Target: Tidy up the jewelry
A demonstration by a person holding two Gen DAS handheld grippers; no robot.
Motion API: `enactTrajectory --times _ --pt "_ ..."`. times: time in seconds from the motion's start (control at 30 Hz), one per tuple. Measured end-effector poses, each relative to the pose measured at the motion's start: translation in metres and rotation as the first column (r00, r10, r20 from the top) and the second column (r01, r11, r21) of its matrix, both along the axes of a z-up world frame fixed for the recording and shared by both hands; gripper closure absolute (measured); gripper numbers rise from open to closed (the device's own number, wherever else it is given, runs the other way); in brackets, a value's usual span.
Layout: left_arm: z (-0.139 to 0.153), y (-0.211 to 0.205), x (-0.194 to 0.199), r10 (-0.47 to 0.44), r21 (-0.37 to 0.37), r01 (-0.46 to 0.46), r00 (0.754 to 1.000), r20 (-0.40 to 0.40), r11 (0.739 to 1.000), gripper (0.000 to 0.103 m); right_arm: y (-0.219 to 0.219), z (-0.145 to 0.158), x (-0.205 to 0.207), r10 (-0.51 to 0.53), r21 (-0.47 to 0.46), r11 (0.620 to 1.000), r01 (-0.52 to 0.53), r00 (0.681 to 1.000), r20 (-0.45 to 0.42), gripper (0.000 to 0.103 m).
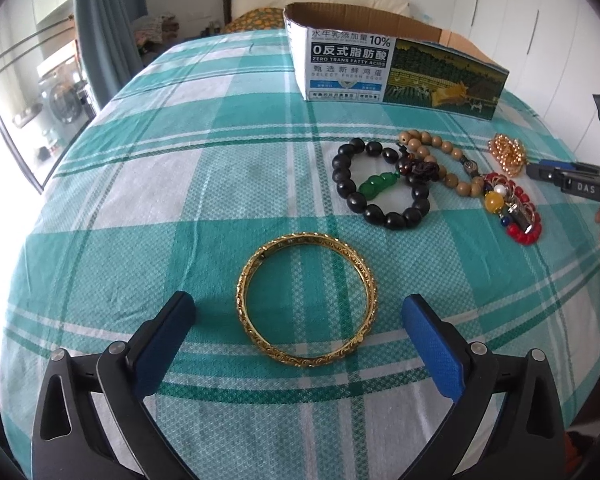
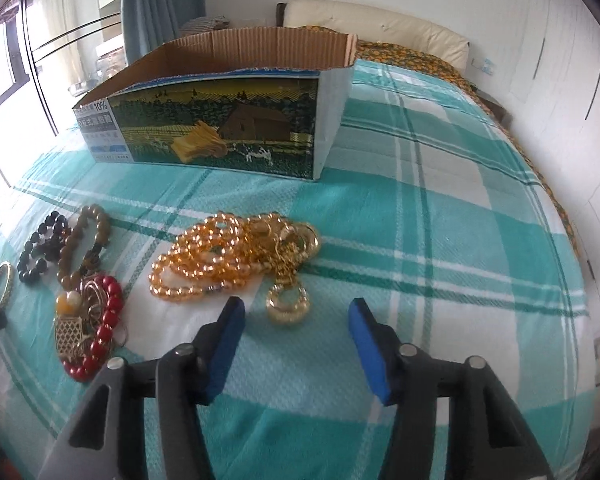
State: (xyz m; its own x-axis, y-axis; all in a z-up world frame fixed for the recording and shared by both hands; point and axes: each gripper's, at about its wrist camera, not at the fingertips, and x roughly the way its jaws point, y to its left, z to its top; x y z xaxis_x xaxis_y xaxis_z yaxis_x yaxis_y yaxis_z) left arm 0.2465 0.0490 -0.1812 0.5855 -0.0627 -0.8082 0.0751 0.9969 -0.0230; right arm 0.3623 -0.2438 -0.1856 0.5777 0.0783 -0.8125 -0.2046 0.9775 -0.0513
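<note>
A gold bangle [image 1: 306,300] lies flat on the plaid bedspread, between and just ahead of my open left gripper [image 1: 298,308]. Behind it lie a black bead bracelet [image 1: 374,184] with a green charm, a tan wooden bead bracelet [image 1: 440,156] and a red bead bracelet [image 1: 520,210]. In the right wrist view a gold bead necklace [image 2: 236,258] with a gold pendant [image 2: 288,306] lies just ahead of my open, empty right gripper [image 2: 296,312]. The red bracelet [image 2: 100,328] and the bangle [image 2: 0,286] show at the left there.
An open cardboard box [image 1: 396,68] with printed sides stands on the bed behind the jewelry; it also shows in the right wrist view [image 2: 220,128]. The teal plaid bedspread [image 1: 180,184] covers the bed. A pillow and headboard are at the far end, windows at the left.
</note>
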Motion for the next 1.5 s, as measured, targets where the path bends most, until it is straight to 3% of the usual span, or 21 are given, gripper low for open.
enactTrajectory --times 0.03,0.07,0.2,0.37,0.5,0.77,0.8,0.87,0.97,1.2,1.5 --pt "0.0 0.0 0.0 0.0 -0.001 0.0 1.0 0.0 1.0 0.001 0.003 0.0 0.002 0.025 0.002 1.0 -0.025 1.0 -0.004 0.063" --pt "0.0 0.0 0.0 0.0 -0.002 0.0 1.0 0.0 1.0 0.001 0.005 0.001 0.002 0.035 -0.004 0.999 -0.035 0.999 -0.011 0.081" --pt "0.0 0.0 0.0 0.0 0.0 0.0 1.0 0.0 1.0 0.001 0.006 0.01 -0.008 0.034 -0.013 0.999 -0.034 0.999 -0.021 0.08" --pt "-0.001 0.0 0.0 0.0 0.008 0.0 1.0 -0.003 1.0 0.0 -0.012 0.044 -0.029 -0.017 0.096 0.995 0.015 1.0 0.019 0.08" --pt "-0.001 -0.001 0.0 0.0 0.008 0.0 1.0 -0.003 1.0 0.0 -0.025 0.059 -0.053 -0.023 0.117 0.993 0.021 0.999 0.021 0.08" --pt "-0.001 -0.001 0.001 0.0 0.011 0.0 1.0 -0.004 1.0 0.0 -0.048 0.023 -0.113 -0.073 0.036 0.997 0.075 0.996 -0.054 0.078" --pt "-0.001 -0.001 0.001 0.0 0.011 0.0 1.0 -0.004 1.0 0.0 -0.05 0.019 -0.119 -0.086 0.043 0.995 0.089 0.995 -0.05 0.075" --pt "-0.001 -0.001 0.001 -0.001 0.011 0.002 1.0 -0.005 1.0 0.0 -0.055 0.018 -0.132 -0.124 0.072 0.989 0.125 0.992 -0.027 0.037" --pt "-0.001 -0.002 0.001 -0.001 0.015 0.001 1.0 -0.008 1.0 0.0 -0.055 0.018 -0.147 -0.141 0.09 0.986 0.139 0.99 0.023 0.035" --pt "-0.001 -0.003 -0.004 0.009 0.017 -0.008 1.0 -0.005 1.0 0.0 -0.041 0.004 -0.159 -0.165 -0.015 0.986 0.166 0.985 0.043 0.035" --pt "-0.001 -0.003 -0.004 0.022 0.016 -0.022 1.0 -0.017 1.0 0.0 -0.044 -0.001 -0.166 -0.257 0.029 0.966 0.256 0.964 0.073 0.019"
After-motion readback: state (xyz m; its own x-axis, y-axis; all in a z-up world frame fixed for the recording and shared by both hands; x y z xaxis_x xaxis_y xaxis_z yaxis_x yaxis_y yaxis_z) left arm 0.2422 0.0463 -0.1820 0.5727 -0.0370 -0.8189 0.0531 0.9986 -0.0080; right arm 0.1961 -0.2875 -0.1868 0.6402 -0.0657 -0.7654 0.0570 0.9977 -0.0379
